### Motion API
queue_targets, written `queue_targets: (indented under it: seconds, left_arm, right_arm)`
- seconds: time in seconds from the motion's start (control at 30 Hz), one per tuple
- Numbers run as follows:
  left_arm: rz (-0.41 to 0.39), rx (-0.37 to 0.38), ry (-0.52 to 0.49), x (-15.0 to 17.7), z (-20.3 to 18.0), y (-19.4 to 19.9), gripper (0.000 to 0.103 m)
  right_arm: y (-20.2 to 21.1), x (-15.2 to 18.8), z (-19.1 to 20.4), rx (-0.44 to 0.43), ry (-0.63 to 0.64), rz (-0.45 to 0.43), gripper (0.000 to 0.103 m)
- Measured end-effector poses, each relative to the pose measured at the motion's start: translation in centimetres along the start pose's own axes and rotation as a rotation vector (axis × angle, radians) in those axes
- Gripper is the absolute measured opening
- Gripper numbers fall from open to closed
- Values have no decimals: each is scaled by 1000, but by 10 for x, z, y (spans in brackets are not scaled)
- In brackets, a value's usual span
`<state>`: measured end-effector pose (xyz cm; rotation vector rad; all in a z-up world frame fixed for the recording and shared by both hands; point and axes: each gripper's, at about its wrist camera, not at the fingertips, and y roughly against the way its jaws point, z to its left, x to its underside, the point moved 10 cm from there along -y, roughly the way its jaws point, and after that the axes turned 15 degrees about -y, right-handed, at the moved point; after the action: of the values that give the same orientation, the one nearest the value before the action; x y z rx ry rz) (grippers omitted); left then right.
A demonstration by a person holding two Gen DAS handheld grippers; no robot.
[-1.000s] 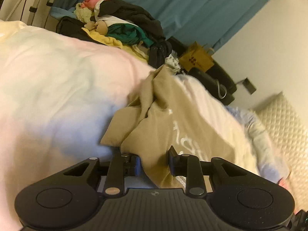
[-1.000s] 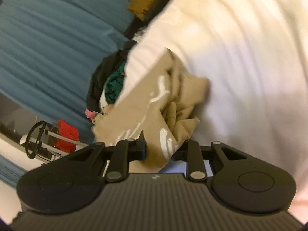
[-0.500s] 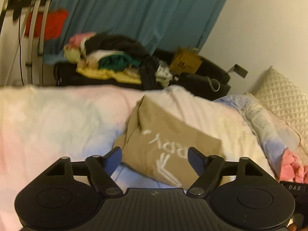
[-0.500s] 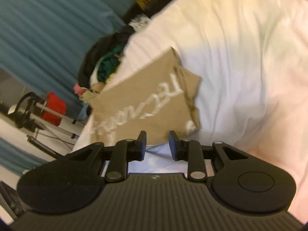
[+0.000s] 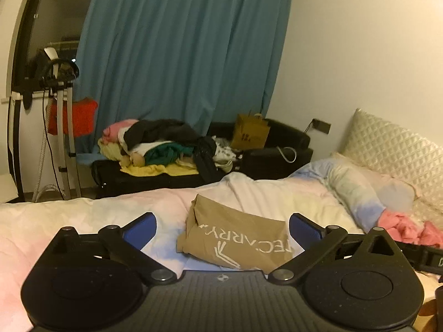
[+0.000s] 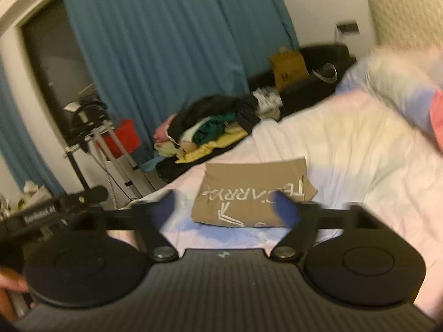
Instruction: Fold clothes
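While both tools hung above the bed (image 5: 83, 215), the left gripper (image 5: 221, 228) stood with its blue-padded fingers (image 5: 139, 228) spread wide and nothing between them, and the right gripper (image 6: 225, 210), blurred in its own view, was likewise splayed and empty. Between and just beyond each pair of fingers lay the tan shirt (image 5: 235, 239), folded into a compact rectangle with its white lettering facing up, resting flat on the pale quilt (image 6: 346, 149) near the middle of the bed. One corner of the shirt looked a little bunched on its left side in the left view. Neither gripper touched the cloth; the wide stance and the clear gap suggested the fold on this garment was finished and the piece had been set where it could stay undisturbed. To the right, a rolled pastel blanket (image 5: 357, 191) and a pink garment (image 5: 407, 227) sat by the quilted headboard (image 5: 393, 146). Past the far edge of the bed, a heap of mixed clothes (image 5: 163, 149) covered a black sofa (image 5: 279, 149), probably the supply still to be folded, with a brown paper bag (image 5: 250, 135) beside it. Behind everything hung a blue curtain (image 5: 182, 44), with a metal stand (image 5: 58, 127) at the left.
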<state>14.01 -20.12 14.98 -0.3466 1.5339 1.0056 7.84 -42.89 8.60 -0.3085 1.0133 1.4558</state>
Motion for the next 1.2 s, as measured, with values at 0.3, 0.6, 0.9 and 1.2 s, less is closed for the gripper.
queue_targets:
  seconds: [0.3,0.6,0.9,1.2]
  left_arm:
    - [-78,-55,-36,31,5,91,103]
    - [-71,-69,-61,75,9,102,103]
    - [-43,-97,-87,118,16,94,103]
    - [3,-135,-106,141,27,74,103]
  right_arm:
    - [53,41,33,-52,102,-53,89]
    - [59,84,32,-49,128,-111,89]
    - [29,118,11,9,134,-116,89]
    - [15,133,7,32,159,-164,89]
